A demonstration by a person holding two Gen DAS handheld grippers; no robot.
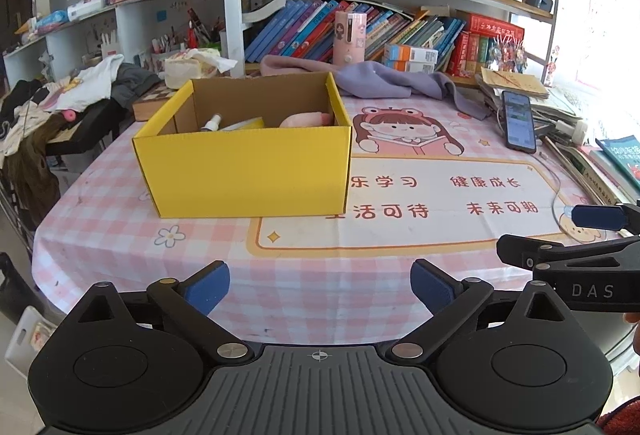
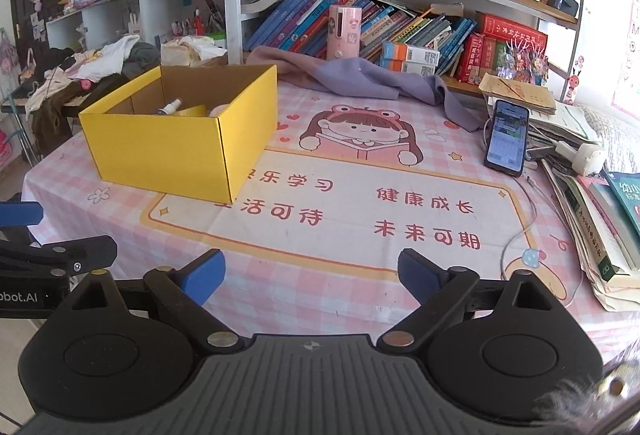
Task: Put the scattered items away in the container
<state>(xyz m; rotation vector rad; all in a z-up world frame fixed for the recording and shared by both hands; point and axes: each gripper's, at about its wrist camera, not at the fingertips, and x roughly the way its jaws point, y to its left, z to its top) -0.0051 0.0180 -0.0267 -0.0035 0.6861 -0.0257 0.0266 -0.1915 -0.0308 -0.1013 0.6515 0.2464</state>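
Note:
A yellow cardboard box [image 1: 244, 163] stands open on the pink checked tablecloth, also in the right wrist view [image 2: 176, 155]. Inside it lie a small white spray bottle [image 1: 211, 122], a yellow-edged flat item [image 1: 246, 124] and a pink soft item [image 1: 306, 120]. My left gripper [image 1: 320, 289] is open and empty near the table's front edge, short of the box. My right gripper [image 2: 311, 277] is open and empty over the front of the table, to the right of the box. Each gripper shows at the edge of the other's view.
A phone [image 2: 506, 137] with a white cable lies at the right. Stacked books and papers [image 2: 600, 227] line the right edge. A purple cloth [image 2: 360, 75] lies behind the box by the bookshelf. Clothes [image 1: 60, 95] are piled at the left.

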